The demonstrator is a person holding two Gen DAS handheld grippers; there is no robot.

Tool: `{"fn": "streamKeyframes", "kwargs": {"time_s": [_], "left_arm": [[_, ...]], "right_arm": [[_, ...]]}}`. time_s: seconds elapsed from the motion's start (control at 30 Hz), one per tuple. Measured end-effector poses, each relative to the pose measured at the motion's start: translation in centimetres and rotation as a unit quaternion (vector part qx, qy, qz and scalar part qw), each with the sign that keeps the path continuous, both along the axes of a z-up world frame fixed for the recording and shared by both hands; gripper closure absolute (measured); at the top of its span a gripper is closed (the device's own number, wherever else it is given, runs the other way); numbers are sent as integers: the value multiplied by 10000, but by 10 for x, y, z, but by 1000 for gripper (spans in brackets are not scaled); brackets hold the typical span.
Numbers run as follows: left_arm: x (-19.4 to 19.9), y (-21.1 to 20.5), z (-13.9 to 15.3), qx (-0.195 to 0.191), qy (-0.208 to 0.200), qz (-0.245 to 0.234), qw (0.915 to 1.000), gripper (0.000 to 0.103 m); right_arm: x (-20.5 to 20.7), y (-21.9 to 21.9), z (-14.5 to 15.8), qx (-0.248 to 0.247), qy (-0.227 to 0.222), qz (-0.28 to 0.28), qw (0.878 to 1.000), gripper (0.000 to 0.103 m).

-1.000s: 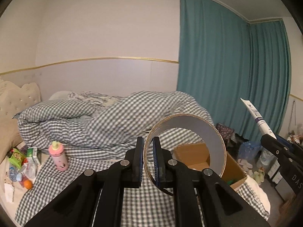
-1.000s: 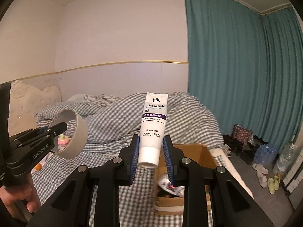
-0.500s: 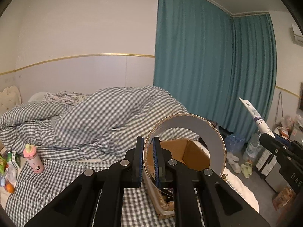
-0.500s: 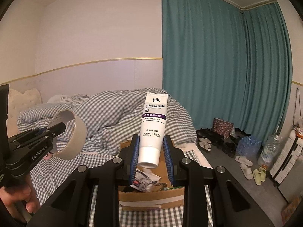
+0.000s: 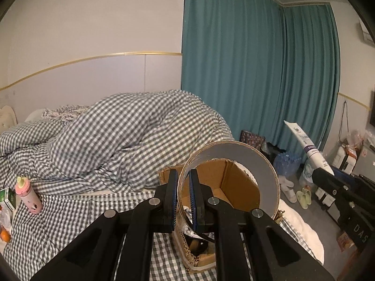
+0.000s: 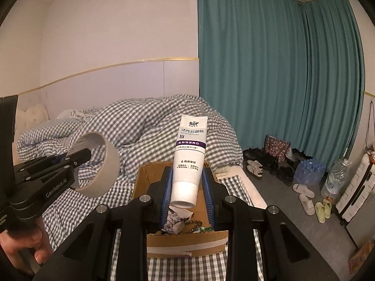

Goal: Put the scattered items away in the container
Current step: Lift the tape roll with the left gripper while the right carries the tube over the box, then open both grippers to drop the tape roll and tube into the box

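Two grippers in view, each loaded. Left gripper [image 5: 182, 196]: jaws pressed nearly together, pinching the wall of one roll of tape [image 5: 228, 178], which stands on edge just ahead of the fingertips, ring facing the camera. Right gripper [image 6: 187, 187]: jaws clamped on the cap end of one white tube [image 6: 190, 157], label toward the camera, crimped end tilted up and away. One cardboard box [image 6: 187, 240] sits open on the checked bed, directly below and ahead of both tools; neither item is inside it. Box contents, right view only: crumpled paper, a string of dark beads, a scrap of green. The left view shows the box [image 5: 219, 175] mostly through the tape ring, contents largely hidden. Left view only: one pink bottle [image 5: 28, 194], one green carton [image 5: 8, 197] and one orange fruit [image 5: 5, 235], all on the bed far to the left of the tool. Right view only: the person's hand [image 6: 25, 248] gripping the left tool's handle, and, on the floor to the right, several pairs of shoes and slippers; exact count unclear.
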State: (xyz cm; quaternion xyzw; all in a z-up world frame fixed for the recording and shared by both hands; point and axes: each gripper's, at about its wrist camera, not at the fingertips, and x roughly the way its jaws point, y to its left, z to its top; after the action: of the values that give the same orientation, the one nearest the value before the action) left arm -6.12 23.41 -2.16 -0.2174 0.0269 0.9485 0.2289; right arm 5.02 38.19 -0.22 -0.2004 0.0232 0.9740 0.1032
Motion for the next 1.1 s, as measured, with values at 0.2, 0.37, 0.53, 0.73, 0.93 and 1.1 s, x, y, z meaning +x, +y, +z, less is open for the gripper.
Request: {"fn": "streamKeyframes", "kwargs": {"time_s": [0.2,0.37,0.53,0.73,0.93,1.1], "left_arm": [[-23,21,-19,-118,-190,-69,9997,94],[-44,39,-42,-223,-401,-113,9989,94],[-62,54,-64,-344,-605,-144,9975,94],[-83,69,-93,-478,-874,-183,9949,94],[-99,81,-116,-568,-1047,-218,9926,94],[-108,88,-130,-637,-1167,-242,9908,94]], "right_arm": [[-24,14,-27,-92,-243,-4,9997,78],[-49,25,-49,-162,-454,10,9988,78],[-73,31,-71,-228,-674,44,9975,78],[-97,40,-97,-309,-921,72,9952,78],[-115,49,-122,-398,-1143,57,9926,78],[-126,54,-137,-448,-1286,50,9907,78]]}}
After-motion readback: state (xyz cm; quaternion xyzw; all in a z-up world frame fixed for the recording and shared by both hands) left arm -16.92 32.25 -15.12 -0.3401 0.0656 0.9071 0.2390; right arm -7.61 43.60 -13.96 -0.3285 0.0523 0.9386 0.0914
